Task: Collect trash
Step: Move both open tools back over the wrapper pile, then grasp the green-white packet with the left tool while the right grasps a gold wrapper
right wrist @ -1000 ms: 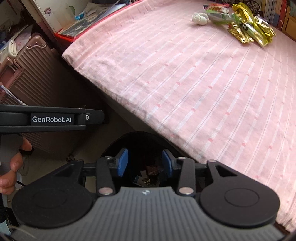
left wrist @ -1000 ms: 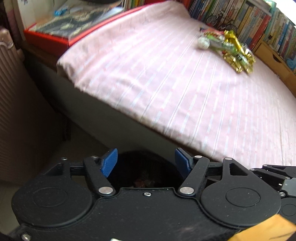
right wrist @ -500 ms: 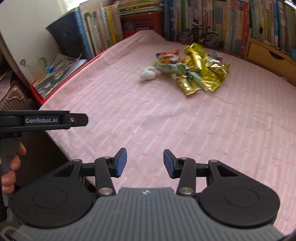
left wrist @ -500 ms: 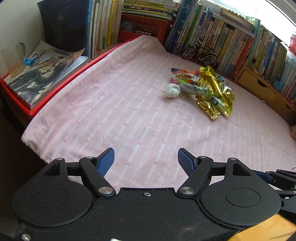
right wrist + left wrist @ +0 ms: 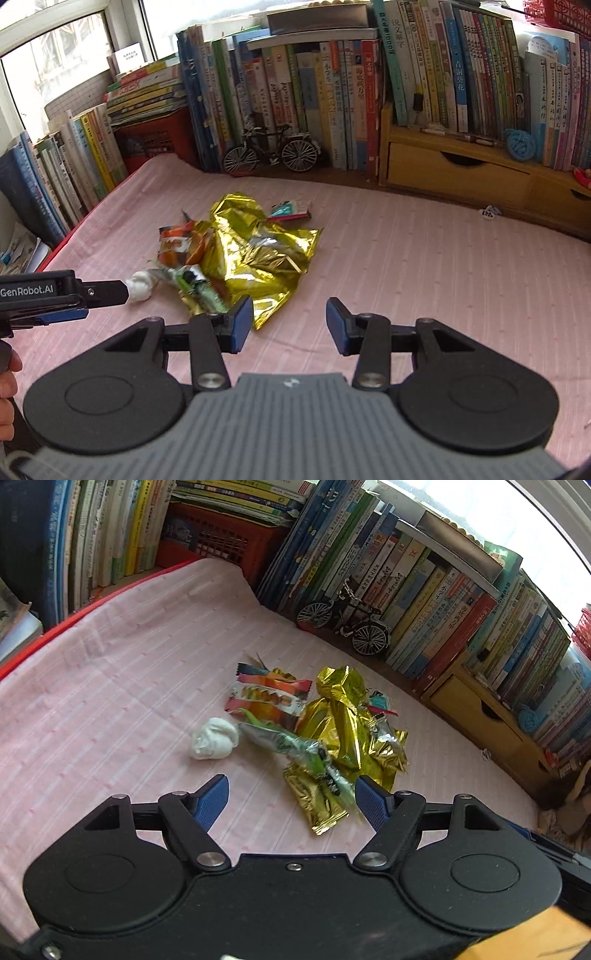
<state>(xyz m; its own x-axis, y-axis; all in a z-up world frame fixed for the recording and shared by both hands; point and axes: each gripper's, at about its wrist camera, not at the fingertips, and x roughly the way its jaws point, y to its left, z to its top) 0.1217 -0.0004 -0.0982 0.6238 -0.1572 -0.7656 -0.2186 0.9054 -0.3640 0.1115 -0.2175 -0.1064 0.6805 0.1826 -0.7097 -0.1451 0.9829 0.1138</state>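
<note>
A heap of trash lies on the pink striped bed sheet: gold foil wrappers, an orange snack packet, a green wrapper and a crumpled white tissue. My left gripper is open, low over the sheet, just short of the heap's near edge. My right gripper is open too, with the gold foil just ahead of its left finger. Both hold nothing.
Rows of books line the back and left of the bed. A model bicycle stands before them, and a wooden drawer unit sits at the right. A red crate is in the far corner. The left tool's body shows at the left of the right wrist view.
Both grippers swung up from a dark bin beside the bed and moved forward over the sheet toward the trash heap. Both stayed open and empty.
</note>
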